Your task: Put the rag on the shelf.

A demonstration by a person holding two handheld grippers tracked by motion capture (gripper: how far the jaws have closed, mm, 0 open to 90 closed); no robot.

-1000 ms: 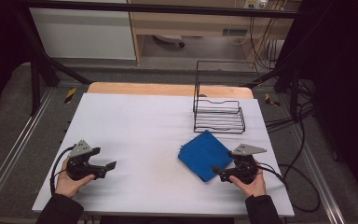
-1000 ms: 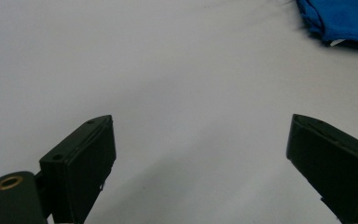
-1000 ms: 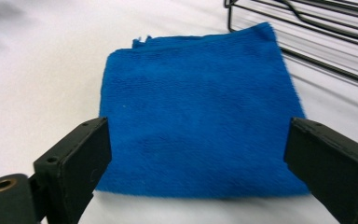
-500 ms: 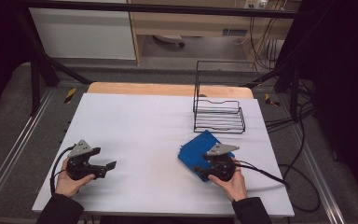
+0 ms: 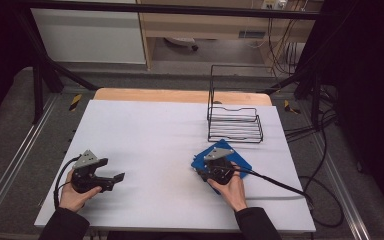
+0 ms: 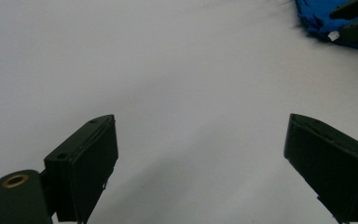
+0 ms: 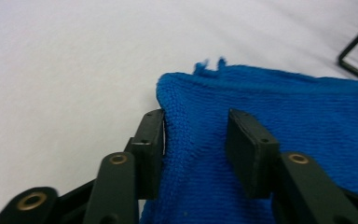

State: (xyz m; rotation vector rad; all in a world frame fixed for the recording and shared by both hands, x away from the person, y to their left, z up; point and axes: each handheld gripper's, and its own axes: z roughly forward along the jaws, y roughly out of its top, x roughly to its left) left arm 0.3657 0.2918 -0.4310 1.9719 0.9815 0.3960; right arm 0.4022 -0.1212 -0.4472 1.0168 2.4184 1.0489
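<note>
Blue knitted cloth [image 5: 240, 162] lies flat on the white table [image 5: 150, 130], on its right half, just in front of the black wire rack [image 5: 235, 125]. In the right gripper view its weave shows in fine ribs, and a few loose threads stick up from the near corner. The cloth sits turned like a diamond, one corner toward the rack and one toward the person; it looks roughly square, so I cannot tell a long axis.

Over its left corner sits the right gripper [image 7: 196, 144], whose jaws have just been closing. One pad lies against the cloth's folded edge and the other rests on top of it, with cloth bunched between them; they are partly closed but not yet pinching it.

Resting on the table well to the left is the left gripper [image 6: 200, 163], jaws wide apart with nothing but bare table between them. Between the two grippers the white surface is bare. The cloth's right corner lies near the table's right edge.
</note>
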